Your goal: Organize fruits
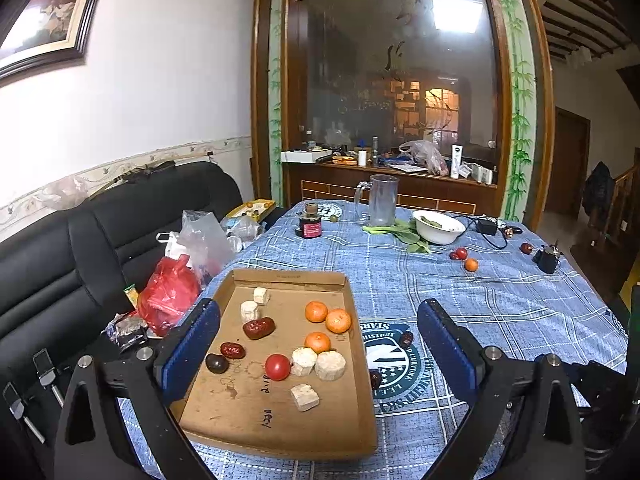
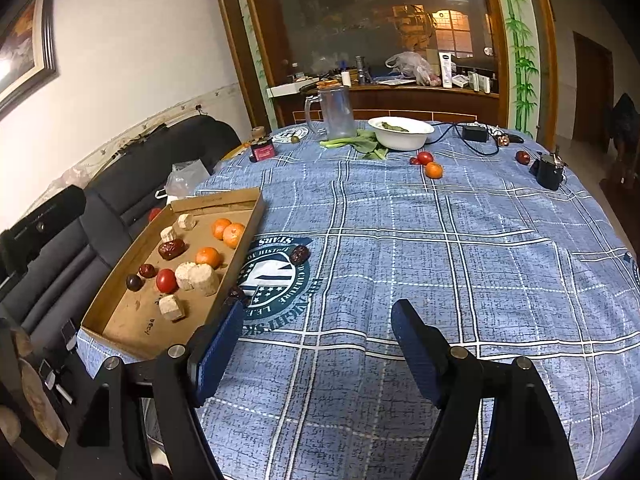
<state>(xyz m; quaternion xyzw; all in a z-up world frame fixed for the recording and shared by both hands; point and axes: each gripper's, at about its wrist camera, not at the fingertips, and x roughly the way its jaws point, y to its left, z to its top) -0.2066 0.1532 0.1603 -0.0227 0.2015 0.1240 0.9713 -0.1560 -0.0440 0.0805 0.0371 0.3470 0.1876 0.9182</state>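
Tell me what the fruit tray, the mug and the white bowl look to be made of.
Tray: brown cardboard, matte, with stains and folded flap walls.
Mug: clear glass or plastic; the background shows through.
Bowl: smooth glossy white, probably ceramic or melamine.

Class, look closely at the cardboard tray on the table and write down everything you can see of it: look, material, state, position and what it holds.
The cardboard tray is a shallow, open, brown box with low folded walls, lying flat at the left edge of the blue checked tablecloth, beside the black sofa. Its floor shows stains and dark handwritten marks. Inside lie three tangerines, one red tomato, dark red dates and several pale beige chunks. Two more dates lie on the cloth outside its right wall. Neither gripper touches it.
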